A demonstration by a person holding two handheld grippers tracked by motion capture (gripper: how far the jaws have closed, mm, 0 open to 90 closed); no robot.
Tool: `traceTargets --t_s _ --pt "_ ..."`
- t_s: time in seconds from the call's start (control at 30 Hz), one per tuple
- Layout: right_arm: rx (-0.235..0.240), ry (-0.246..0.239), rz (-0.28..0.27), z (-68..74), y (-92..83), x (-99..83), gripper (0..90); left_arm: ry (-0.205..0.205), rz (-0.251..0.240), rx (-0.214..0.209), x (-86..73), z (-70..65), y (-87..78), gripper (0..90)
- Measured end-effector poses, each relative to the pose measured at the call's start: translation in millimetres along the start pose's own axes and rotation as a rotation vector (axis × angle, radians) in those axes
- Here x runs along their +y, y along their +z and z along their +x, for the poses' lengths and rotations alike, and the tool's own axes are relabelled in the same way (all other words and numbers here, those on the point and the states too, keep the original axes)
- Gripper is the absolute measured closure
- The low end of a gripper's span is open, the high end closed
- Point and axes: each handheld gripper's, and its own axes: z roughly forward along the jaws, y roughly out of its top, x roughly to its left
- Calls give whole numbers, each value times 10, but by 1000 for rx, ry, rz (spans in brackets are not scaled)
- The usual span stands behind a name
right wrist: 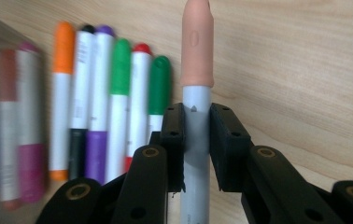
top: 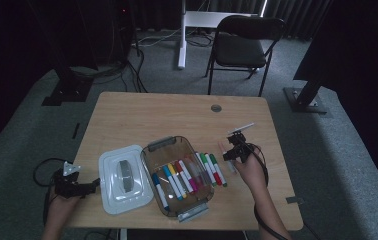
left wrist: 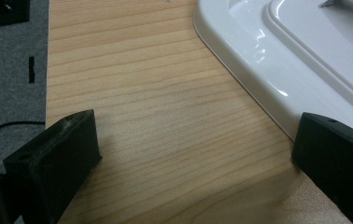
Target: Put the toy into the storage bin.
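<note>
My right gripper (right wrist: 197, 112) is shut on a marker with a grey barrel and a peach cap (right wrist: 196, 42), held a little above the wooden table (top: 137, 115). In the high view this gripper (top: 236, 145) hovers just right of a clear plastic box (top: 169, 141). Several coloured markers (top: 177, 180) lie in the box. Beside it a row of markers (right wrist: 114, 93) rests on the table, left of the held one. My left gripper (left wrist: 195, 126) is open over bare wood, with its right jaw at the edge of a white lid (left wrist: 258, 60).
The white lid (top: 122, 180) lies flat left of the box, near the table's front edge, with my left gripper (top: 96, 183) next to it. A round cable hole (top: 216, 108) sits at the back of the table. A black chair (top: 242, 42) stands behind the table.
</note>
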Motion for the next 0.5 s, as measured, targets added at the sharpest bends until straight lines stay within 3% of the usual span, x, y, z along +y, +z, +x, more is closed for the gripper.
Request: traceTargets --t_s 0.5 --pt "75 -106 -132 510 -675 143 764 2 1 0 1 2 0 12"
